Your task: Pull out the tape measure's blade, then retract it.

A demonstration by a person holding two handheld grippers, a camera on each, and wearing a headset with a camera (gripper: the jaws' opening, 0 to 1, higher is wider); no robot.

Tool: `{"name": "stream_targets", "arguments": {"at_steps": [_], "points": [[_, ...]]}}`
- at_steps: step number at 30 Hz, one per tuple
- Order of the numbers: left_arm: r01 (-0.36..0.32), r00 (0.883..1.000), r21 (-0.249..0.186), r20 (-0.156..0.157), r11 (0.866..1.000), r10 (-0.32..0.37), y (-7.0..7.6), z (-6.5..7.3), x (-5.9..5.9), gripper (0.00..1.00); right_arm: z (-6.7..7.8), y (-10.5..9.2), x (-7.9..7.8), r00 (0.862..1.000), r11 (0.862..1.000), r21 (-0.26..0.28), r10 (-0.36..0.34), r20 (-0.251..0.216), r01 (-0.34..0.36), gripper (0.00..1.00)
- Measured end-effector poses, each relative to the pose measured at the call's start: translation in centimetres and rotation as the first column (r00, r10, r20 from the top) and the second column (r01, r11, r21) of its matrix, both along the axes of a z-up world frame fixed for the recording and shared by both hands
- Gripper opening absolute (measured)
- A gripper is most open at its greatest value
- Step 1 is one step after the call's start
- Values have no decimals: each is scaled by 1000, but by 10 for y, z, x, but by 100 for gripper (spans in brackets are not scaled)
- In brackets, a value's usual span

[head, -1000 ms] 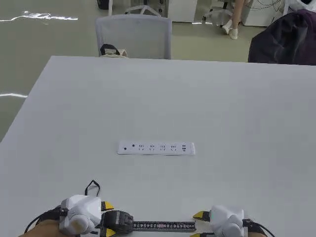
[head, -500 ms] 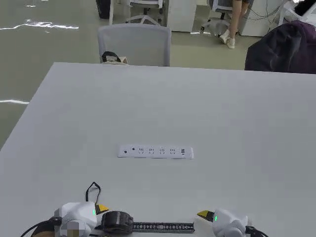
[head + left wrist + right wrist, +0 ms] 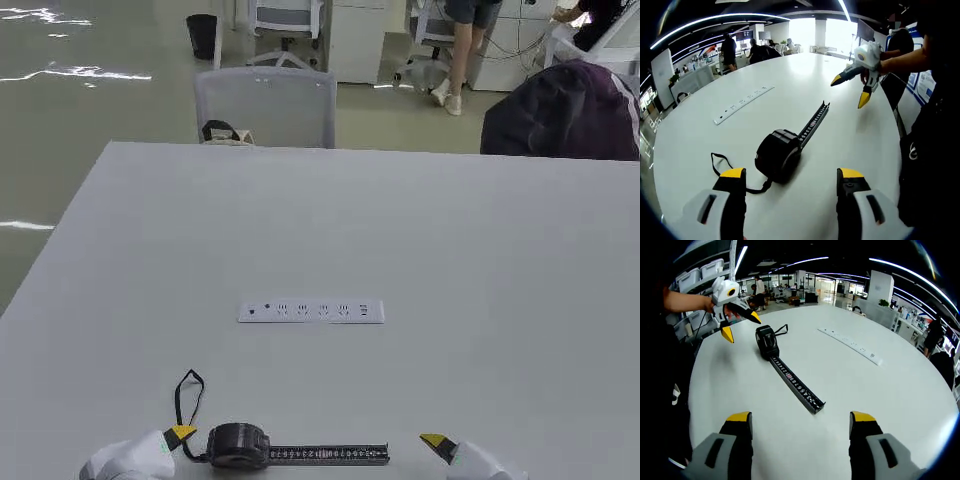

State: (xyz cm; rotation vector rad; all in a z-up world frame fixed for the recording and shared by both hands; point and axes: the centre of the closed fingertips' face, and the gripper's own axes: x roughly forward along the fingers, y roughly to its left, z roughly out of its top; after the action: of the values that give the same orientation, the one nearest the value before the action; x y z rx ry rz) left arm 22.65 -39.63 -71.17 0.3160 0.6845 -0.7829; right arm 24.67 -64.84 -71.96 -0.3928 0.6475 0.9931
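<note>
A black tape measure (image 3: 237,445) lies on the white table (image 3: 400,230) near its front edge, its blade (image 3: 328,455) drawn out to the right. A black wrist loop (image 3: 187,393) trails from the case. My left gripper (image 3: 172,438) is just left of the case, open and holding nothing. In the left gripper view the case (image 3: 778,154) lies ahead between the open jaws of the left gripper (image 3: 789,176). My right gripper (image 3: 438,443) is open, right of the blade's end and apart from it. The right gripper view has the blade tip (image 3: 818,405) ahead of the right gripper (image 3: 799,419).
A white power strip (image 3: 311,311) lies mid-table beyond the tape. A grey chair (image 3: 266,106) stands at the far edge, with a dark garment (image 3: 565,112) at the back right. A person (image 3: 462,45) stands farther back in the room.
Both grippers have pulled back from the tape measure, which now lies free on the table with its blade out. The head camera has tilted up.
</note>
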Motion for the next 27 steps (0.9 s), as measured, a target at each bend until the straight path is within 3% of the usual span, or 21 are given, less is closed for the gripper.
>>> {"name": "stream_targets", "arguments": {"at_steps": [6,9,12,17,19,27], "points": [[-59,998,-28,29,998,60,-1,13,-14,81,9,-4,-17,998,997,40,-63,15,63,89],[-88,995,-35,44,995,90,2,18,-21,85,18,-3,-26,995,994,71,-82,48,78,96],[-119,990,-72,69,990,124,4,26,-25,89,25,-5,-32,993,990,90,-110,54,105,98],[-162,981,-77,91,984,169,11,29,-35,96,38,-9,-45,988,986,114,-133,75,124,100],[-175,978,-84,96,981,183,11,32,-40,99,43,-10,-49,985,984,127,-135,108,121,100],[-207,970,-75,114,976,214,11,36,-63,99,48,-16,-67,978,975,141,-184,96,170,100]]}}
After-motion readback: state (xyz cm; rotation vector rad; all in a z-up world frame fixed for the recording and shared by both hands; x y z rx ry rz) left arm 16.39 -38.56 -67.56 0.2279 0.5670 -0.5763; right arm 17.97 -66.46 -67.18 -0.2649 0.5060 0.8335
